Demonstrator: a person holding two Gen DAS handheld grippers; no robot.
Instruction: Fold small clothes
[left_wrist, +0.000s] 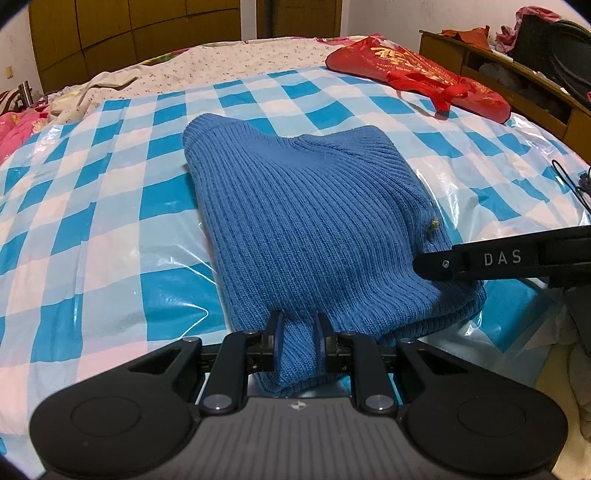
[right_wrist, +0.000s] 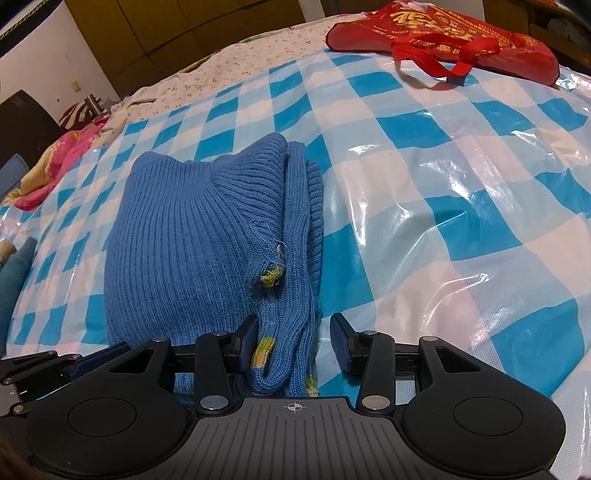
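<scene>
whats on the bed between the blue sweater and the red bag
Nothing: in both wrist views only bare checked plastic sheet separates the sweater from the red bag. Clearest in the right wrist view.

Both tools share one build. The left tool (left_wrist: 300, 343) has a grey ribbed plate at its base with a small crosshair mark, flanked by two matte black wings, each pressed with a shallow round disc. Black link arms run forward from silver round-headed rivets, with smaller screws at the far joints. Its fingers (left_wrist: 277, 341) are black with dark blue pads. The right tool (right_wrist: 295, 345) has the same grey ribbed plate, crosshair mark, black wings, silver rivets and blue-padded fingers (right_wrist: 341, 343). Seen from the side in the left view, its black arm bears white letters "DAS" and one small screw.
</scene>
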